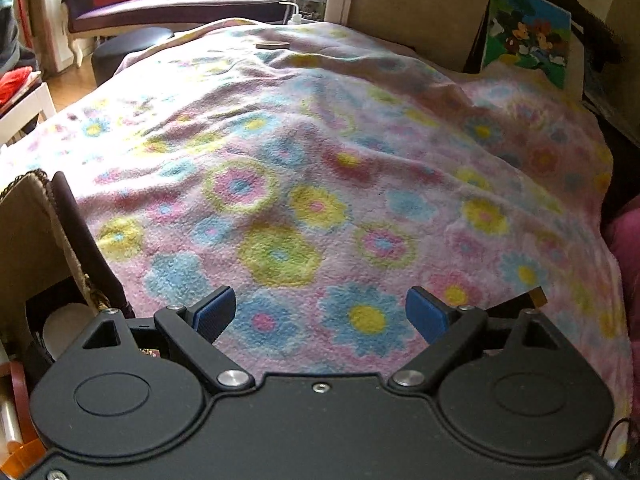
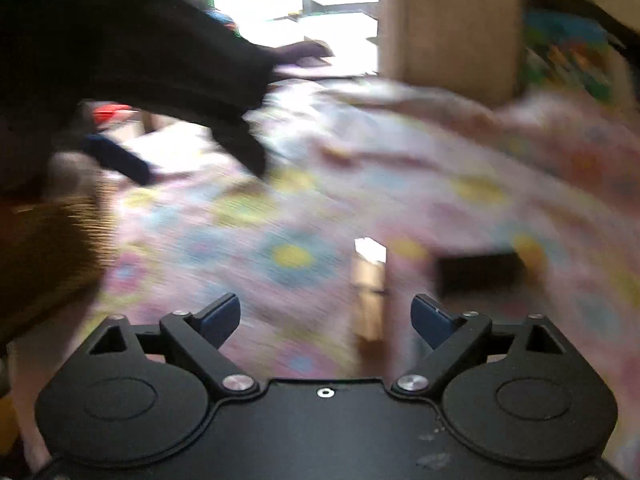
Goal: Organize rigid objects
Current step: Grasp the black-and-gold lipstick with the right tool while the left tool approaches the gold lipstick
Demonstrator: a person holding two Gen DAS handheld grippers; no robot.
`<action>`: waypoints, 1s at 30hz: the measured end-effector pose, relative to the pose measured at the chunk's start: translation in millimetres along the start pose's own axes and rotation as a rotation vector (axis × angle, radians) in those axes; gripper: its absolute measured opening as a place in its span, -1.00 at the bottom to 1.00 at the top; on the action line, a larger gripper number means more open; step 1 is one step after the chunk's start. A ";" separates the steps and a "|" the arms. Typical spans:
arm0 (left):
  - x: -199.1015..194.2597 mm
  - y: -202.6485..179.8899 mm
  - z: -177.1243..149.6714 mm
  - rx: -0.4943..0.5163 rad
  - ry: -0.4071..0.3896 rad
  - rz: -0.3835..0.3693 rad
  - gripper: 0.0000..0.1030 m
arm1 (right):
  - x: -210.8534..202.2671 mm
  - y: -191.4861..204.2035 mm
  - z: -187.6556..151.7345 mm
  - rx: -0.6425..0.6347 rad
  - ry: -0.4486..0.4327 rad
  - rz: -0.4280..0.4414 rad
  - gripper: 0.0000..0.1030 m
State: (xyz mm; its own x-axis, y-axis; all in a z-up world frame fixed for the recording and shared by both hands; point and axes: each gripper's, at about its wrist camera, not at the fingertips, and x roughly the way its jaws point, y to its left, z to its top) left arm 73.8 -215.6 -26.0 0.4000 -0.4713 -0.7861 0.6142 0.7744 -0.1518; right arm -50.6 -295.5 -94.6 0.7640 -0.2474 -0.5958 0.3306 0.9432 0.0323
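My left gripper (image 1: pixel 320 314) is open and empty, low over a pink flowered blanket (image 1: pixel 320 140). A small flat brown object (image 1: pixel 272 44) lies at the blanket's far edge. In the blurred right wrist view, my right gripper (image 2: pixel 326 318) is open, with a tan, white-topped upright block (image 2: pixel 369 280) just ahead between its fingers, not gripped. A black box (image 2: pixel 478 272) lies on the blanket to its right. The left gripper's blue finger (image 2: pixel 116 158) and the dark-sleeved arm (image 2: pixel 140 52) show at upper left.
A cardboard box (image 1: pixel 28 240) with items inside stands at the left. A cardboard panel (image 1: pixel 420 4) and a colourful picture (image 1: pixel 528 44) stand behind the blanket. A purple couch (image 1: pixel 168 4) and round stool (image 1: pixel 132 46) are beyond.
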 end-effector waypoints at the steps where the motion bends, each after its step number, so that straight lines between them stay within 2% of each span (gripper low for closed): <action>1: 0.7 1.5 0.5 -0.008 0.002 -0.001 0.73 | -2.7 3.2 0.6 -0.021 -0.014 0.024 0.79; 3: 3.2 3.6 1.2 -0.022 0.010 -0.008 0.73 | -7.0 6.0 1.1 -0.057 -0.035 0.029 0.80; 5: 5.8 3.9 1.5 -0.026 0.017 -0.013 0.73 | -7.9 1.6 0.5 -0.071 -0.030 -0.004 0.80; 8: 6.7 1.0 1.3 -0.016 0.019 -0.012 0.73 | -0.7 -13.2 0.9 0.012 0.054 0.014 0.80; 10: 7.0 0.4 0.8 -0.011 0.023 -0.017 0.73 | 4.2 -13.3 -1.0 0.039 0.097 0.082 0.83; 14: 7.8 1.3 -1.2 0.006 0.029 0.001 0.73 | -1.0 3.8 -3.9 -0.066 0.042 0.046 0.76; 16: 8.1 0.0 -1.3 0.013 0.029 0.006 0.73 | -7.1 2.8 -2.1 -0.097 0.003 -0.029 0.76; 18: 9.0 -0.5 -1.0 0.009 0.031 0.003 0.73 | -16.9 -3.8 2.6 -0.099 -0.041 -0.141 0.78; 20: 10.8 -1.4 -1.3 0.007 0.037 -0.008 0.73 | -22.6 -21.9 5.3 -0.063 -0.091 -0.273 0.86; 22: 11.7 -3.6 -3.2 0.022 0.038 -0.012 0.73 | -20.0 -43.2 10.2 -0.002 -0.092 -0.340 0.88; 26: 12.8 -11.4 -8.6 0.090 0.035 -0.002 0.74 | -0.2 -78.4 17.1 0.069 -0.035 -0.353 0.93; 30: 15.8 -17.6 -12.1 0.135 0.047 -0.031 0.82 | 12.4 -87.6 18.0 0.102 -0.046 -0.309 0.94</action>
State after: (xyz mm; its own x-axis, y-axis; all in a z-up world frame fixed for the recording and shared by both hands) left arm 61.1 -231.5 -43.1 0.3491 -0.4708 -0.8102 0.7128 0.6947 -0.0966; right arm -60.2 -385.1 -90.3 0.6423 -0.5309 -0.5527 0.6029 0.7953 -0.0632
